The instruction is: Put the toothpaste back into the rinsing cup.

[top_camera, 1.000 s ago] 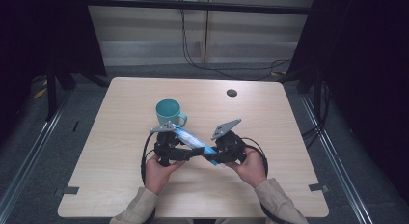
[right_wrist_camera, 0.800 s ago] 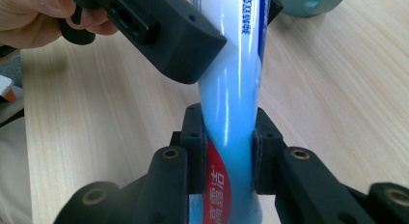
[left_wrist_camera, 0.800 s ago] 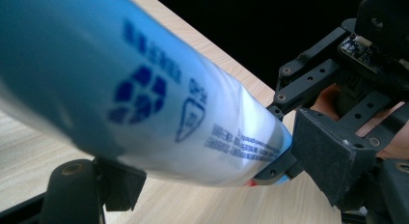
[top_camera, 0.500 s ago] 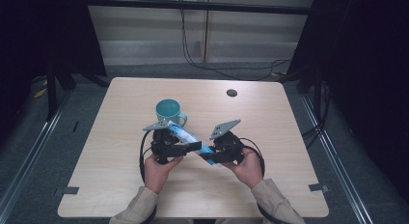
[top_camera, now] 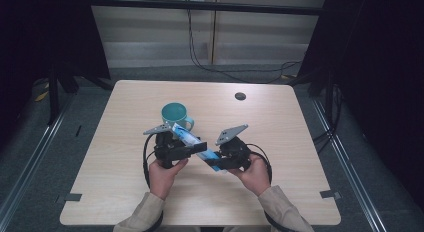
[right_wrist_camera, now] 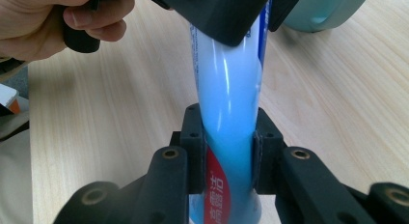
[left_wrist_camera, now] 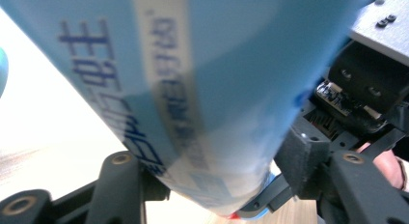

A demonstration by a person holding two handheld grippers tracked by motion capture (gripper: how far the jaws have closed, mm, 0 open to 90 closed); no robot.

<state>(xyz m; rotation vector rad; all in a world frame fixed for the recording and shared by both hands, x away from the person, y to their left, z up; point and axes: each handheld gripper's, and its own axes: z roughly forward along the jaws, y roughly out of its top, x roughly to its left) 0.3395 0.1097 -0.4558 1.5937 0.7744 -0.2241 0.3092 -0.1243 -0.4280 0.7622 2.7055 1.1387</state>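
A soft blue plastic toothpaste tube (top_camera: 196,144) with a red label hangs just above the pale wooden table (top_camera: 280,142), slanting from far left to near right between the two grippers. The right gripper (right_wrist_camera: 226,154) pinches the tube's near-right end firmly, its black pads pressed into both sides. The left gripper (top_camera: 192,148) has just been closing its jaws around the tube's far-left part; the tube lies between them, but I cannot tell whether the pads press on it yet. A teal ceramic mug (top_camera: 175,115) stands just beyond the tube's far end. If the left jaws squeeze the soft body too hard, paste could be forced out, or the tube could buckle and twist in the right grip. A sideways pull could also knock the mug.
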